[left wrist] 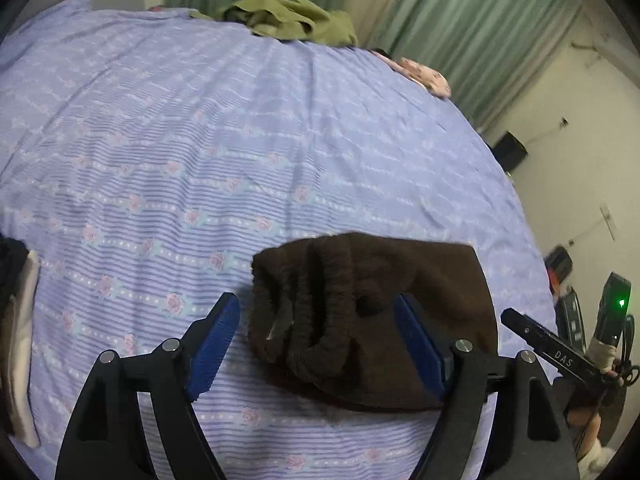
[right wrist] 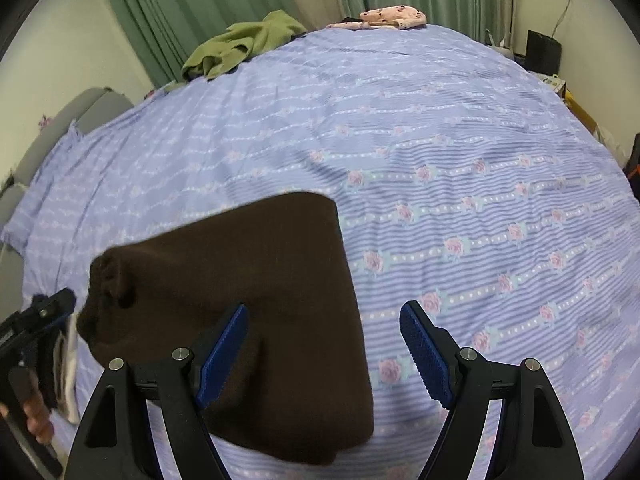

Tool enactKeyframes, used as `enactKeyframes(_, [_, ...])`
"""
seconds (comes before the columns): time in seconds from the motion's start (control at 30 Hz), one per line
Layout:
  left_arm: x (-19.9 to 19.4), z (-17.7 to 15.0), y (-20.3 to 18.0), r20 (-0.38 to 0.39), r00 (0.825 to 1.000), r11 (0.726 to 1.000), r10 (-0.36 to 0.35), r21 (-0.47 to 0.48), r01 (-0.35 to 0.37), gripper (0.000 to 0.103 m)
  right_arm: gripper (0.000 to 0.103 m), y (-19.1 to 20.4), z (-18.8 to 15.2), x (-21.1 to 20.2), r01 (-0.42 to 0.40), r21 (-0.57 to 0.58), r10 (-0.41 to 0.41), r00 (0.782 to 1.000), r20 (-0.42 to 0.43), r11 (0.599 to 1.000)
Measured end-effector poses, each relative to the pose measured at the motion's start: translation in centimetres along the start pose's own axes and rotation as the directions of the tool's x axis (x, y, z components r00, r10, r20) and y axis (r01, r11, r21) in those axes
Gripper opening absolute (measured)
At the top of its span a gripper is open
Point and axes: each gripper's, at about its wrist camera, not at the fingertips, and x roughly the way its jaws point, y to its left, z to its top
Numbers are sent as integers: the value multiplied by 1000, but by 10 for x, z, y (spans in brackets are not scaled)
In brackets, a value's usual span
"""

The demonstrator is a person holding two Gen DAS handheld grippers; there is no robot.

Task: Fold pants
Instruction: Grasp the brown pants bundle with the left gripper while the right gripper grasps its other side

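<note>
Dark brown pants [left wrist: 360,320] lie folded into a compact bundle on the lilac floral bedsheet [left wrist: 200,140]. Their gathered elastic waistband faces my left gripper [left wrist: 316,312], which is open with the blue pads either side of the waistband end, just above it. In the right wrist view the pants [right wrist: 260,300] show as a smooth folded rectangle. My right gripper [right wrist: 324,320] is open over the pants' right edge, its left pad above the cloth, its right pad above the sheet [right wrist: 460,160]. Neither holds anything.
An olive green garment [left wrist: 292,20] lies crumpled at the bed's far edge, a pink floral cloth [left wrist: 424,74] beside it. A stack of folded clothes [left wrist: 18,340] sits at the left bed edge. Green curtains [right wrist: 200,8] hang behind. A grey headboard [right wrist: 60,128] is on the left.
</note>
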Motion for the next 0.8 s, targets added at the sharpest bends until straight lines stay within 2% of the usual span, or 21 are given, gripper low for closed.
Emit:
enactKeyframes(0.07, [3, 0, -1, 6, 1000, 1000, 3, -9, -3, 81, 79, -2, 3, 2, -4, 8, 4, 1000, 6, 1000])
enactKeyframes(0.17, [22, 0, -5, -29, 999, 1000, 18, -20, -18, 81, 79, -5, 6, 9, -12, 23, 12, 1000, 4, 1000])
enactKeyframes(0.37, [57, -8, 15, -102, 991, 990, 84, -107, -95, 81, 79, -16, 10, 26, -48, 106, 50, 999, -21, 993])
enactKeyframes(0.47, [70, -20, 35, -148, 988, 982, 34, -179, -61, 83, 79, -16, 8, 44, -53, 107, 60, 996, -65, 993])
enactKeyframes(0.63, [86, -32, 53, -164, 982, 966, -89, -255, 45, 84, 79, -9, -4, 73, -59, 49, 65, 991, -118, 997])
enactKeyframes(0.8, [95, -40, 52, -167, 972, 959, -165, -258, 118, 84, 79, -14, -9, 91, -57, 26, 60, 989, -133, 998])
